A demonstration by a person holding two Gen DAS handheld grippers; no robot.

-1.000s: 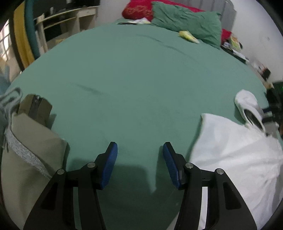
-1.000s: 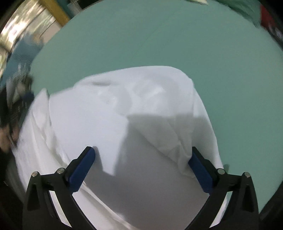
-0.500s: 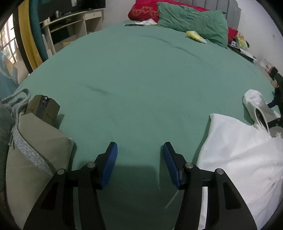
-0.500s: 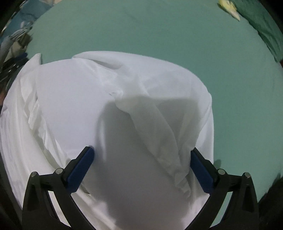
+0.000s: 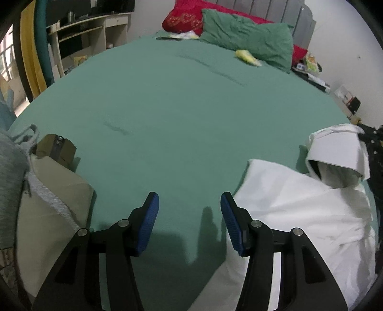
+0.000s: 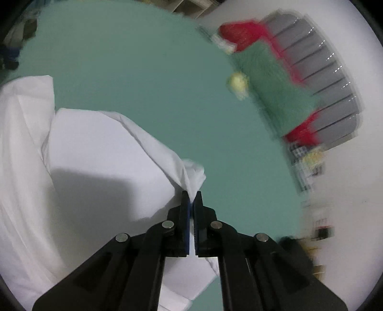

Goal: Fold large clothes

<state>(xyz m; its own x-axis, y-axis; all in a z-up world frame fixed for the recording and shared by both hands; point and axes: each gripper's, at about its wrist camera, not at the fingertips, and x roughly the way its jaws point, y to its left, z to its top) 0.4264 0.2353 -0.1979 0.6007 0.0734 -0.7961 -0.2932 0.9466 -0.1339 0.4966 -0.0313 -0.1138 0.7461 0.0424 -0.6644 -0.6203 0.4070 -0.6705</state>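
Note:
A large white garment (image 5: 299, 203) lies bunched on the green bed sheet (image 5: 179, 107) at the right of the left wrist view. One edge of it is lifted into a raised fold (image 5: 337, 150) at the far right. My left gripper (image 5: 189, 208) hovers open over bare sheet, just left of the garment, with nothing between its blue pads. In the right wrist view my right gripper (image 6: 191, 198) is shut on a pinched edge of the white garment (image 6: 100, 148), which hangs from it in a taut ridge above the bed.
A beige folded item (image 5: 47, 215) with a grey knit piece (image 5: 12, 172) sits at the left near the bed edge. Green pillow (image 5: 249, 40), red pillow (image 5: 184, 21) and a small yellow object (image 5: 246, 56) lie at the headboard end. A desk (image 5: 83, 36) stands beyond the bed's left side.
The right gripper's jaws went from wide open over the garment to shut on its edge, and it swung and lifted the cloth. The left gripper rose slightly.

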